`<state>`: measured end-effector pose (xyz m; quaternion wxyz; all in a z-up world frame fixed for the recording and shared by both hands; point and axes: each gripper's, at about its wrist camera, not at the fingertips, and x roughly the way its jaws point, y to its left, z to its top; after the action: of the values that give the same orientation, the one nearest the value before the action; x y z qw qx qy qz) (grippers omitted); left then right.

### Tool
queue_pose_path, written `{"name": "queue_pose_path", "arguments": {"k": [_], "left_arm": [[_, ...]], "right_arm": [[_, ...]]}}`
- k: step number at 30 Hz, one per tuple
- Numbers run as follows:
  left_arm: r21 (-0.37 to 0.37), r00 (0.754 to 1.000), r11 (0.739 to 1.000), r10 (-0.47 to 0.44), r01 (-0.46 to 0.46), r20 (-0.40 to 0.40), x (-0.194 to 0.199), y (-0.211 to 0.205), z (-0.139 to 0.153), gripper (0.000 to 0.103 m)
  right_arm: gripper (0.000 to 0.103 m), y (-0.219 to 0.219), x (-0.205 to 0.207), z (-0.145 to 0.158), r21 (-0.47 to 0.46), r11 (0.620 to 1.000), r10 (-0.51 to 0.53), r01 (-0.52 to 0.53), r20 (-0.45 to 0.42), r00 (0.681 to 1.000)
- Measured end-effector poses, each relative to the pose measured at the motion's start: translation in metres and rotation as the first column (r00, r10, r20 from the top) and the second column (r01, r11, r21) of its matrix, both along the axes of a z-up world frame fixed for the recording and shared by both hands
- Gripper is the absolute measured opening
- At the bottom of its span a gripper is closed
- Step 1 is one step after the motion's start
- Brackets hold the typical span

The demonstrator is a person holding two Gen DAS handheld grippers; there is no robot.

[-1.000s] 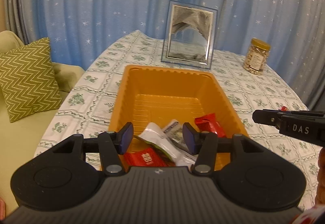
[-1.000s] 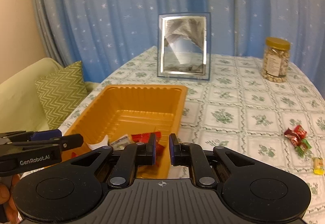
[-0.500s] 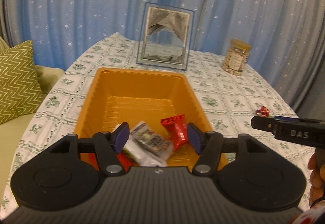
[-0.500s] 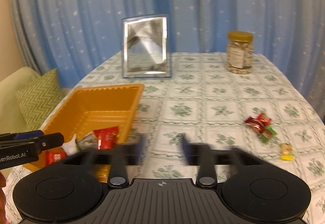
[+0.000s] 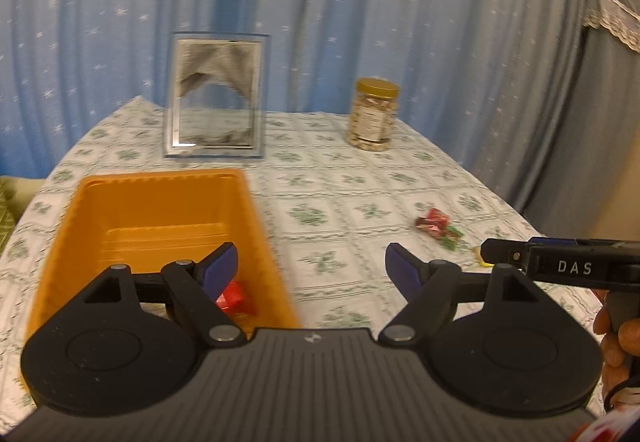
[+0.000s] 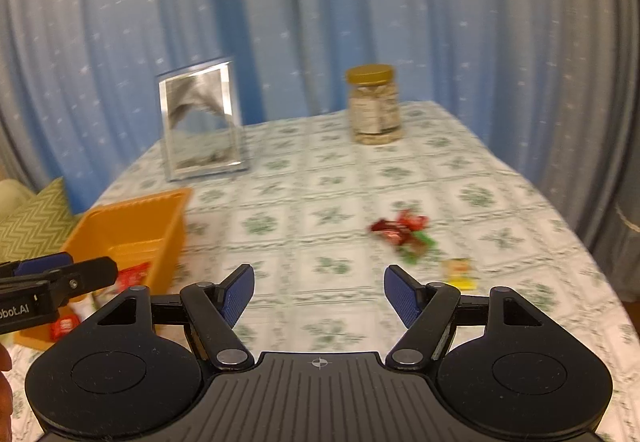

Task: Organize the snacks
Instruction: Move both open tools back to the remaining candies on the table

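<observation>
You are holding your left gripper [image 5: 312, 268] with its jaws wide apart and nothing in them, beside the orange tray [image 5: 80, 213] with snacks inside. Your right gripper [image 6: 319, 292] is gaping wide and holding nothing too. Loose candies [image 6: 400, 232] are lying on the bench [image 6: 500, 193] ahead and right of those jaws.
</observation>
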<state>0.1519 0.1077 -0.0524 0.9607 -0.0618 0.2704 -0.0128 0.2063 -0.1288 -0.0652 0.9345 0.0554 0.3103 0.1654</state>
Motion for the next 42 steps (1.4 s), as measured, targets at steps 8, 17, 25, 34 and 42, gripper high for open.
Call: {"name": "queue_pose_path", "arguments": {"k": [8,17,25,34,42], "left_arm": [[0.024,0.998,0.997,-0.067,0.068,-0.009,0.018,-0.044,-0.005,0.086],[0.025,0.993,0.994,-0.108,0.109,-0.046,0.041,-0.074,-0.016,0.086],[0.052,0.988,0.988,-0.146,0.149,-0.057,0.066,-0.095,-0.026,0.087],[0.062,0.984,0.983,-0.171,0.174,-0.05,0.101,-0.112,-0.039,0.086],[0.055,0.973,0.975,-0.211,0.217,-0.089,0.127,-0.115,-0.059,0.085]], "right_arm": [[0.072,-0.053,0.007,-0.008,0.006,0.991,-0.13,0.131,-0.027,0.991],[0.072,-0.076,0.021,-0.015,0.003,0.986,-0.167,0.167,-0.037,0.985],[0.071,-0.084,0.054,-0.003,0.002,0.991,-0.131,0.131,-0.024,0.991],[0.064,-0.103,0.076,-0.027,-0.023,0.993,-0.118,0.118,-0.019,0.993],[0.053,-0.092,0.08,-0.08,-0.028,0.996,-0.085,0.084,-0.08,0.993]]}}
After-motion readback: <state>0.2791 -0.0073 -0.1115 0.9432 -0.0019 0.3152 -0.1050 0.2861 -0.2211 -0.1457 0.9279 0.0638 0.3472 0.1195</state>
